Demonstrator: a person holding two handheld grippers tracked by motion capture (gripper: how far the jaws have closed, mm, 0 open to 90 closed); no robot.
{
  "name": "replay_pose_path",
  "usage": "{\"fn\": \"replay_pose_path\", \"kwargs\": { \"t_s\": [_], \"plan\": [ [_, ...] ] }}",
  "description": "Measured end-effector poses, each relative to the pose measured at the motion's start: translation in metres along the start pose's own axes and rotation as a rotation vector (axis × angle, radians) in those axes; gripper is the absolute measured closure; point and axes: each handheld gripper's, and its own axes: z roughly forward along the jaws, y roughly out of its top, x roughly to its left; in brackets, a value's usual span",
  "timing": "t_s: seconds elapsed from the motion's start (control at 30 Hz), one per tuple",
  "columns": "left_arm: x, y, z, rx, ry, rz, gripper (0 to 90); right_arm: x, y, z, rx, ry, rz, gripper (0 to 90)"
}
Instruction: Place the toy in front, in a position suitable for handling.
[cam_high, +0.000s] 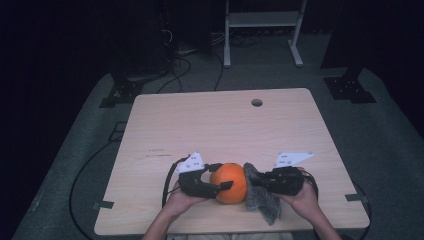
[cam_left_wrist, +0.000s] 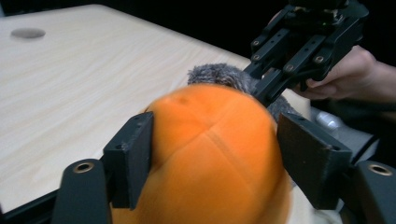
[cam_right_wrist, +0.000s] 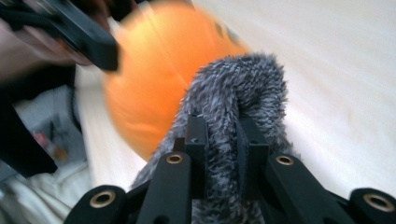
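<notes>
An orange pumpkin-shaped ball sits near the front edge of the desk, about midway along it, between the two grippers. The left gripper reaches in from the ball's left, and in the left gripper view the ball sits between its two black jaws: the one on the left of that view lies against the orange skin, while whether the other presses on the ball is hard to tell through the blur. The right gripper comes in from the ball's right, its jaws pinched tight on a fold of grey fuzzy cloth. The cloth touches the ball's right side and hangs down toward the front edge. In the right gripper view the cloth rises between the closed jaws and leans on the ball.

There is one ball, one cloth and two grippers, each held in one hand. A round hole lies near the desk's far edge.

The ball's underside is hidden by the left gripper. The person's forearms are cut off at the bottom of the high view.
</notes>
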Motion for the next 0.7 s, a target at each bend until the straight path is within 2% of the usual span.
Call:
{"fn": "replay_pose_path", "kwargs": {
  "t_s": [0.03, 0.1, 0.13, 0.17, 0.23, 0.3, 0.33, 0.4, 0.43, 0.47, 0.5, 0.53, 0.57, 0.6, 0.63, 0.7],
  "plan": [
    [-0.002, 0.001, 0.001, 0.003, 0.029, 0.007, 30.6, -0.002, -0.002, 0.002, 0.004, 0.011, 0.019, 76.9],
    [-0.005, 0.003, 0.003, 0.004, 0.073, 0.012, 31.4, 0.002, 0.005, -0.005, -0.019, -0.017, 0.003, 76.8],
    [-0.007, 0.003, 0.005, 0.004, 0.081, 0.014, 31.4, 0.005, 0.008, -0.010, -0.053, -0.006, -0.002, 76.7],
    [-0.009, 0.003, 0.007, 0.001, 0.086, 0.019, 31.4, 0.010, 0.012, -0.013, -0.091, 0.028, 0.001, 76.7],
    [-0.013, 0.005, 0.010, 0.006, 0.087, 0.035, 30.2, 0.019, 0.017, -0.014, -0.110, 0.046, -0.027, 76.5],
    [-0.013, 0.006, 0.009, 0.018, 0.045, 0.036, 26.0, 0.020, 0.016, -0.009, -0.091, 0.033, -0.045, 76.4],
    [-0.012, 0.006, 0.007, 0.014, 0.002, 0.026, 23.4, 0.015, 0.013, -0.007, -0.090, 0.049, -0.027, 76.4],
    [-0.007, 0.003, 0.002, -0.014, -0.074, 0.017, 21.1, 0.007, 0.009, -0.007, -0.089, 0.066, 0.003, 76.2],
    [-0.004, 0.002, -0.001, -0.033, -0.092, 0.007, 21.1, 0.005, 0.008, -0.009, -0.089, 0.057, 0.002, 76.1],
    [-0.001, 0.002, -0.002, -0.043, -0.094, -0.003, 20.4, 0.005, 0.007, -0.012, -0.086, 0.043, 0.000, 76.1],
    [0.001, 0.002, -0.002, -0.045, -0.078, -0.007, 18.3, 0.004, 0.007, -0.013, -0.082, 0.035, 0.001, 76.0],
    [0.003, 0.002, -0.001, -0.032, -0.051, -0.003, 15.7, 0.003, 0.005, -0.013, -0.079, 0.029, 0.006, 76.1],
    [0.005, 0.000, 0.003, 0.003, -0.021, 0.001, 11.8, 0.002, 0.005, -0.013, -0.081, 0.033, 0.011, 76.0],
    [0.007, -0.002, 0.007, 0.042, -0.022, -0.004, 8.9, 0.002, 0.005, -0.013, -0.081, 0.036, 0.009, 76.0],
    [0.010, -0.004, 0.010, 0.059, -0.046, -0.032, 6.4, 0.002, 0.005, -0.013, -0.078, 0.035, 0.008, 75.9],
    [0.011, -0.007, 0.011, 0.038, -0.068, -0.059, 7.2, 0.002, 0.006, -0.013, -0.077, 0.033, 0.005, 75.8]
  ]
}}
